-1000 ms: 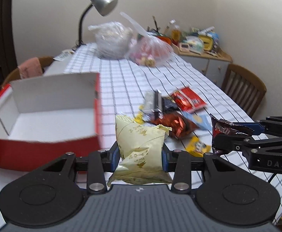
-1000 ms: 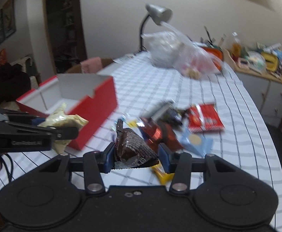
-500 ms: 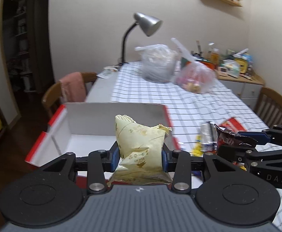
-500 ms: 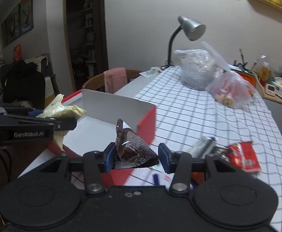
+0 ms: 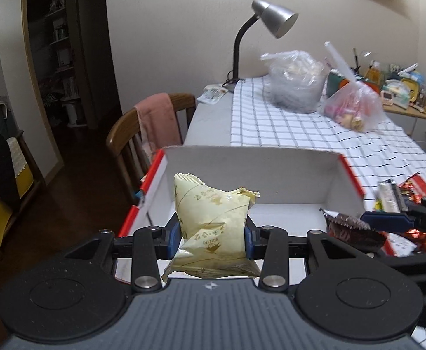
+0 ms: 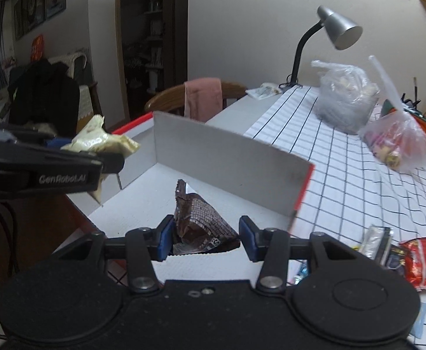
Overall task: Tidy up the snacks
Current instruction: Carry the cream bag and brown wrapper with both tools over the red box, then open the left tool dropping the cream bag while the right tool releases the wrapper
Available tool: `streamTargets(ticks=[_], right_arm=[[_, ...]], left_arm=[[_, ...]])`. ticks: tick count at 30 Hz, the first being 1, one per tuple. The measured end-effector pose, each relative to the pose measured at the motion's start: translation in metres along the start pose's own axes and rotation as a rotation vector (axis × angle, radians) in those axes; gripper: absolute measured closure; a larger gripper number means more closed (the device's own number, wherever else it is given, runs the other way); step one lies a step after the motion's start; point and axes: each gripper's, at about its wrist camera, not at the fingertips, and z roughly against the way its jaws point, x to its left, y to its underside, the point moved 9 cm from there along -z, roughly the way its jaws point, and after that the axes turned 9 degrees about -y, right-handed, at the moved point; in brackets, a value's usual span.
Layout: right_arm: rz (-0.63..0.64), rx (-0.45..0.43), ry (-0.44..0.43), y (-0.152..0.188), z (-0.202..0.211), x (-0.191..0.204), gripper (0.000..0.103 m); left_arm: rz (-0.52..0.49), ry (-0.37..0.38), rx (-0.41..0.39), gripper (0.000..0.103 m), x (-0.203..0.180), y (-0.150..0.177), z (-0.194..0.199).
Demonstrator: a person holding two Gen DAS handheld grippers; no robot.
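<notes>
In my left wrist view, the left hand-held gripper (image 5: 213,237) sits low in the centre of the frame, its blue pads pressed against both sides of a pale yellow snack packet (image 5: 211,230), so the jaws stand partly closed on it. Behind the packet lies the open red box (image 5: 250,172) with its white inside, filling the middle of the frame. At the right edge the right hand-held gripper (image 5: 358,227) reaches in, with a dark brown snack wrapper (image 5: 350,229) at its tip over the box's right side.

In my right wrist view, that right hand-held gripper (image 6: 205,237) is at lower centre, jaws partly closed, the brown wrapper (image 6: 202,224) clamped between its blue pads above the box's white floor (image 6: 142,207). At the left of this frame the left gripper (image 6: 107,157) carries the yellow packet (image 6: 104,143) over the box's left side.

The remaining loose snacks (image 6: 399,255) lie on the checked bench (image 6: 358,180) at the lower right, outside the box. Farther back on the bench, toward the upper right, stand a grey desk lamp (image 6: 335,29) and two plastic bags (image 6: 347,99). A chair with a pink cloth (image 5: 157,122) stands at the left of the bench.
</notes>
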Motion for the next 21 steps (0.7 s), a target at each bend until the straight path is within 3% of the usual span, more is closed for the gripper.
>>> streamTargets(ticks=[9, 21], right_arm=[[-0.03, 0.061, 0.013, 0.007, -0.034, 0.002, 0.057], [-0.046, 0.095, -0.015, 0.014, -0.041, 0.001, 0.054]], left_arm=[[-0.063, -0.021, 0.056, 0.063, -0.005, 0.005, -0.037], [-0.092, -0.001, 0.114, 0.063, -0.013, 0.023, -0.055]])
